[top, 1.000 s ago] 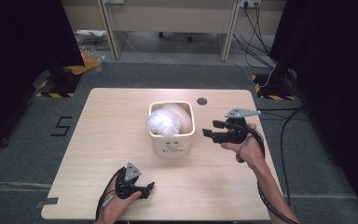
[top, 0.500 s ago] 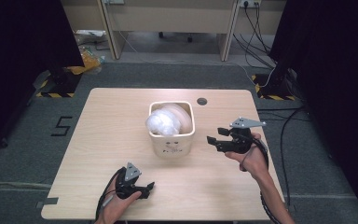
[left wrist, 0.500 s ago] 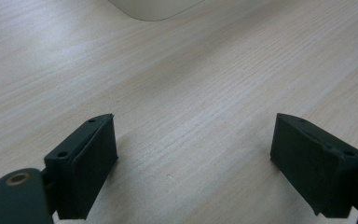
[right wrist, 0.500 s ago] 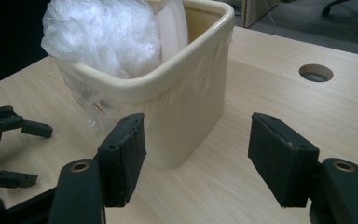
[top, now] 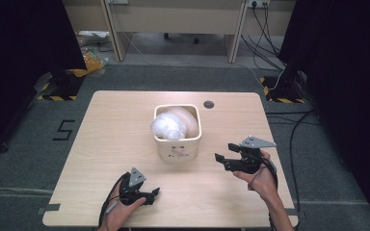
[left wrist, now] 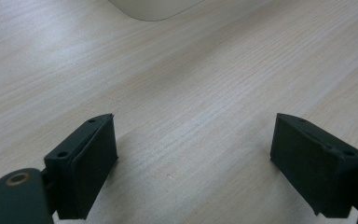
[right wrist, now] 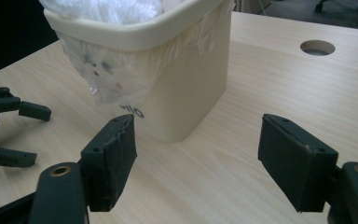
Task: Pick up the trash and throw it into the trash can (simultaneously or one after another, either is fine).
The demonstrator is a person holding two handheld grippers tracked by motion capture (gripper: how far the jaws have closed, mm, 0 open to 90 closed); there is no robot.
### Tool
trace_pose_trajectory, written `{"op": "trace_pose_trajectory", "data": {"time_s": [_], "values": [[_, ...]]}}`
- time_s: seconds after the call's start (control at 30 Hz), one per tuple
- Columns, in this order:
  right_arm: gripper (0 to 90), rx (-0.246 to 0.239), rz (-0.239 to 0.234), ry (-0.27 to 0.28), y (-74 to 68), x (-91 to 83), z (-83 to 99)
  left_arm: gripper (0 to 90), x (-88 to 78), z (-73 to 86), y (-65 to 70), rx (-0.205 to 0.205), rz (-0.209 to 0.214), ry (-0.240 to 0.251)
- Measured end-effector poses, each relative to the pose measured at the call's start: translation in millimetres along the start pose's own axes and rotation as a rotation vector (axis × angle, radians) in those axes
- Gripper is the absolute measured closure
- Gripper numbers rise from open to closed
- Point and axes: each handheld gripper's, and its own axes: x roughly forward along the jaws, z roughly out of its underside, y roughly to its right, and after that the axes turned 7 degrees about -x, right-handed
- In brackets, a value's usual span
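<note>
The small cream bin (top: 178, 132) stands in the middle of the wooden surface (top: 101, 125). It sits between the two hands, a bit further back. The right tongs (top: 224, 153) point at its side and are nearer to it. Their jaws have just been opening, and nothing is between them. The left tongs (top: 152, 195) rest low on the surface, released and empty too. The bin is smooth hard plastic with round corners. A thin see-through bag (right wrist: 109, 77) lines it, crinkly and soft, and hangs over the rim.
</note>
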Motion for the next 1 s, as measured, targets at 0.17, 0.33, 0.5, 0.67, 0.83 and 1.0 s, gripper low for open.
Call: {"op": "trace_pose_trajectory", "data": {"time_s": [0.17, 0.33, 0.5, 0.67, 0.83, 1.0], "values": [[26.9, -0.019, 0.020, -0.010, -2.8, -2.4, 6.7, 13.4, -0.1, 0.0, 0.0, 0.000, 0.000, -0.001], [26.6, -0.018, 0.016, -0.020, -6.3, -1.6, 17.5, 13.3, 0.0, 0.0, -0.1, 0.001, 0.001, -0.001], [24.4, -0.013, 0.017, -0.034, -7.4, -0.6, 30.7, 13.4, 0.1, 0.0, 0.0, 0.000, 0.001, 0.000], [19.6, -0.005, 0.019, -0.048, -8.7, 1.4, 42.1, 13.4, 0.0, 0.0, 0.0, 0.000, 0.001, 0.000], [16.2, -0.011, 0.022, -0.065, -12.5, 5.0, 53.6, 13.3, 0.0, 0.0, 0.0, 0.001, 0.001, -0.001], [16.1, -0.012, 0.030, -0.097, -17.6, 9.5, 65.1, 13.4, 0.0, 0.0, 0.0, 0.001, 0.001, 0.000]]}}
